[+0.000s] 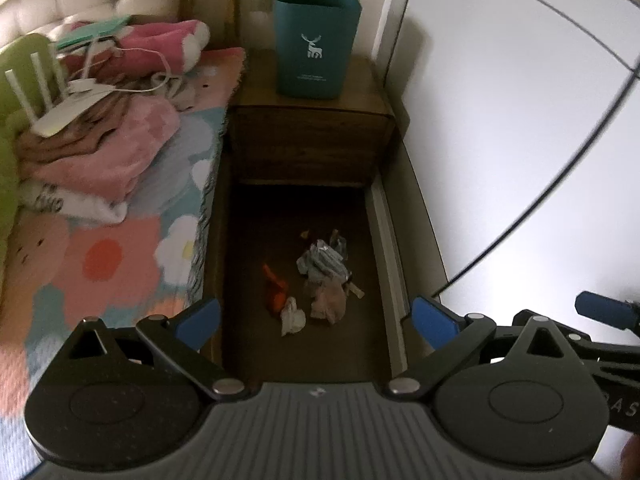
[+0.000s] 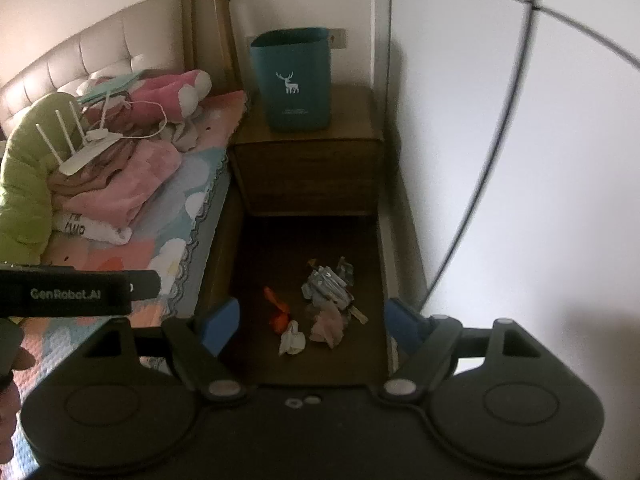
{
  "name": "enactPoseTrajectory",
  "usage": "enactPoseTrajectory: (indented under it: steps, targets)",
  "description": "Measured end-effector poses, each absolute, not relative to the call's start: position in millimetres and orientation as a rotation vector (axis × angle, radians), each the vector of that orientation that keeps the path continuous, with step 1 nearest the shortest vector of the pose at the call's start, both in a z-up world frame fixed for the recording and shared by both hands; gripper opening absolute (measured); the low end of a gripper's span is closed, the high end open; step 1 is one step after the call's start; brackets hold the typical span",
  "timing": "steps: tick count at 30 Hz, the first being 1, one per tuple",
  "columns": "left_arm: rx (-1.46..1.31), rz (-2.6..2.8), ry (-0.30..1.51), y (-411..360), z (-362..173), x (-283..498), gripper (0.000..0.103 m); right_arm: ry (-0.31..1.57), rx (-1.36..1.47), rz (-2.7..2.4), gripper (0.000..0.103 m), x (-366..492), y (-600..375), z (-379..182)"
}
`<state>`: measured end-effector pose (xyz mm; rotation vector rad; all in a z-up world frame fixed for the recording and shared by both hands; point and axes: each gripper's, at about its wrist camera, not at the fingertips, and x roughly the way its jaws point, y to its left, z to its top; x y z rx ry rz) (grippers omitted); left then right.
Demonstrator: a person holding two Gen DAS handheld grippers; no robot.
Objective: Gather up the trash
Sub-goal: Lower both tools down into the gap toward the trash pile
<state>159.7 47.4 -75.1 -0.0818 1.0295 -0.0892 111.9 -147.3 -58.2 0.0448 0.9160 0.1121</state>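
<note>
A small heap of trash lies on the dark floor between bed and wall: a grey crumpled wrapper (image 1: 322, 266) (image 2: 326, 286), an orange scrap (image 1: 276, 290) (image 2: 279, 314), a white paper wad (image 1: 292, 316) (image 2: 292, 343) and a pinkish wad (image 1: 330, 300) (image 2: 328, 326). A teal bin (image 1: 316, 42) (image 2: 295, 80) with a white deer stands on the wooden nightstand (image 1: 310, 128) (image 2: 308, 164) behind the heap. My left gripper (image 1: 316, 322) is open and empty, held above and short of the heap. My right gripper (image 2: 312, 326) is open and empty, likewise above it.
A bed (image 1: 120, 240) (image 2: 160, 224) with a flowered cover runs along the left, piled with pink clothes and a white router (image 1: 68, 108) (image 2: 86, 156). A white wardrobe door (image 1: 520, 120) (image 2: 520, 160) closes the right side. The floor strip is narrow.
</note>
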Motion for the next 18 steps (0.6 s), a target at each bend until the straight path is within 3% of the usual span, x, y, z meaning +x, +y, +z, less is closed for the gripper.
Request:
enactPoseTrajectory:
  steps: [9,18]
  targets:
    - [-0.001,-0.155,1.011,79.6,-147.9,291.2,0.103,0.948,0.014,0.107,0.080,235.3,-111.0,-127.8]
    - [0.000,-0.109,1.052,82.5,-306.2,388.6,0.103,1.034,-0.013,0.148,0.080,342.1,-121.9,-269.9]
